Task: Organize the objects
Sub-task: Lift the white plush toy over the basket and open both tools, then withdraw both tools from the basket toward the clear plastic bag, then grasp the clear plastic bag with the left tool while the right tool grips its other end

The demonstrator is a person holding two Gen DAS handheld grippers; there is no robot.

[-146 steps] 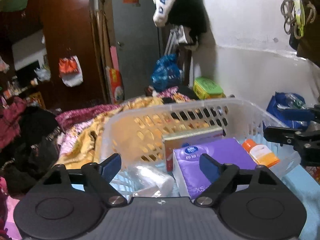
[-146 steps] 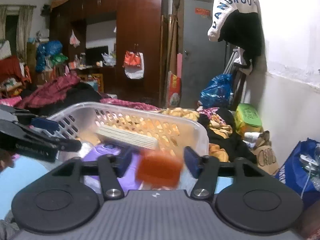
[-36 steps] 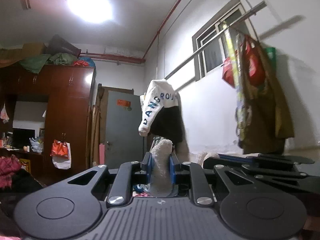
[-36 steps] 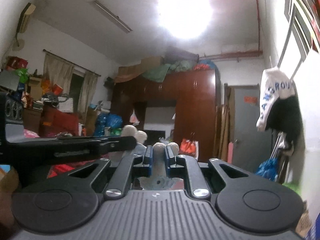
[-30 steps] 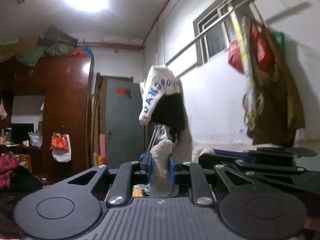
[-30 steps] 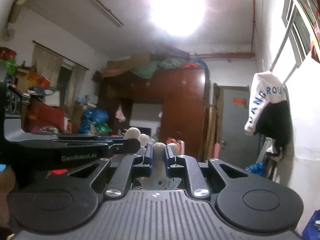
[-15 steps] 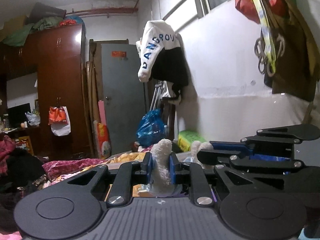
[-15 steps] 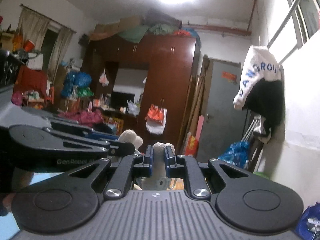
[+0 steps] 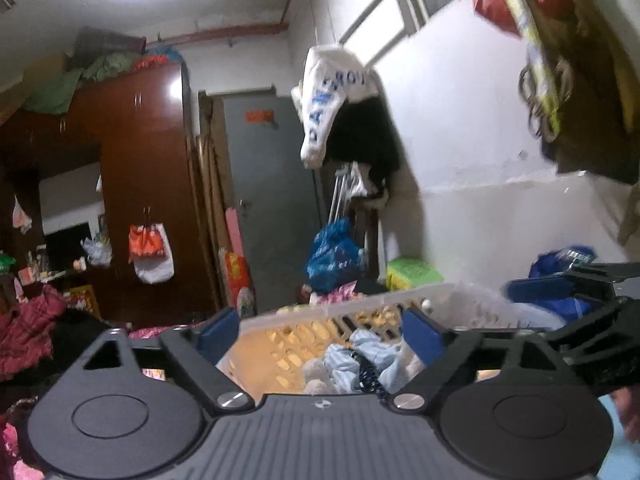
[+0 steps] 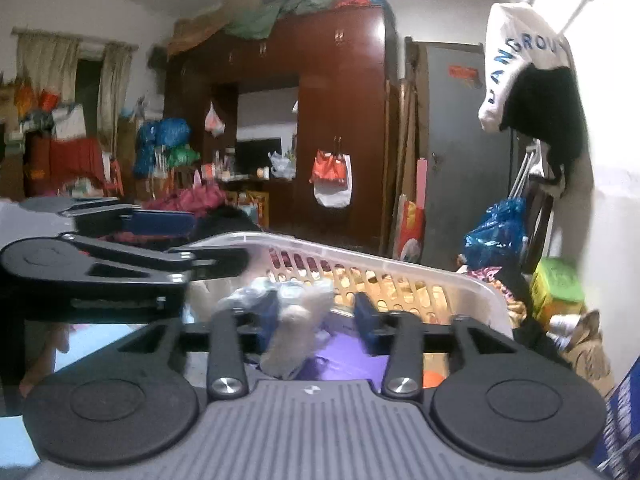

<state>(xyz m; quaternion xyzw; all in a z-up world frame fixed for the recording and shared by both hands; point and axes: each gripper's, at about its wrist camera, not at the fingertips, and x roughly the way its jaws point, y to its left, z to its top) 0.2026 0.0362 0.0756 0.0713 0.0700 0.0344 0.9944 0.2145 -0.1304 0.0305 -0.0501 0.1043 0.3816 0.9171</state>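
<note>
Plush toy [image 9: 352,364] in light blue clothing lies in the white plastic basket [image 9: 360,308], blurred in both views; right wrist view shows it [image 10: 296,320] between the spread fingers, touching neither clearly. Left tongs [image 9: 320,332] wide apart, gripping nothing, above basket's near side. Right tongs [image 10: 316,316] parted, nothing clamped. Purple pack [image 10: 352,356] under the toy in basket. Beyond: brown wardrobe [image 10: 340,120], grey door [image 9: 272,200], white hoodie [image 9: 332,96] hanging on wall.
</note>
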